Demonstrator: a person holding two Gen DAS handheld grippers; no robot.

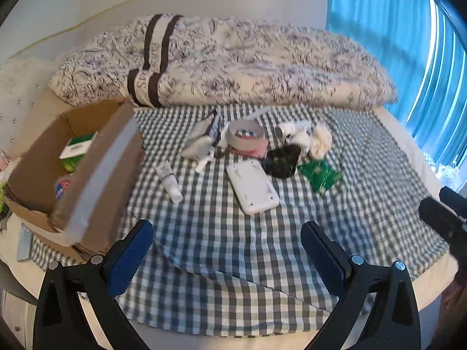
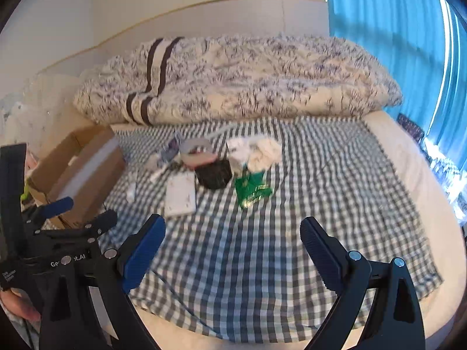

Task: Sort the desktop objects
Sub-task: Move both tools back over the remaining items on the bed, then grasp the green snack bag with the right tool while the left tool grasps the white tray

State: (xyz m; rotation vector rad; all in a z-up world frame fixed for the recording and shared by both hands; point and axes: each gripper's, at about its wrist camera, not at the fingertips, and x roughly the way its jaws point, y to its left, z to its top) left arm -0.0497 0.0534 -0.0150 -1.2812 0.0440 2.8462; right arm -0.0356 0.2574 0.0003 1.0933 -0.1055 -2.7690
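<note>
The left hand-held gripper (image 1: 226, 250) fills the near edge of its own view, its blue-padded fingers spread wide with nothing between them, hanging above the checked cloth (image 1: 210, 262) that covers the bed; the right hand-held gripper (image 2: 233, 249) stands the same way in its view, open and empty, over the same cloth. In the right view the left tool shows again at the lower left, with part of a hand (image 2: 20, 306) on its grip.

Past the fingers, mid-cloth, the loose things lie in a cluster: a flat white device (image 1: 252, 186) nearest, face down (small screws show at its corners); a small white tube (image 1: 170, 182) to its left, apart from it; a green packet (image 1: 319, 175) to its right; a dark crumpled bag (image 1: 281, 162) between device and packet, touching the device's far corner. Behind these sit a roll of tape (image 1: 246, 140), a blue-and-white pouch (image 1: 204, 138) just left of the roll, and a heap of white crumpled stuff (image 1: 306, 138) to the right, too blurred to name further.

At the left edge of the cloth stands an open cardboard box (image 1: 96, 180), its near flap raised; a green-and-white carton (image 1: 77, 150) lies inside it, and a round blue-and-red label shows lower down. A patterned quilt (image 1: 233, 64) is bunched along the far side of the bed; a blue curtain (image 1: 394, 23) hangs at the right.
</note>
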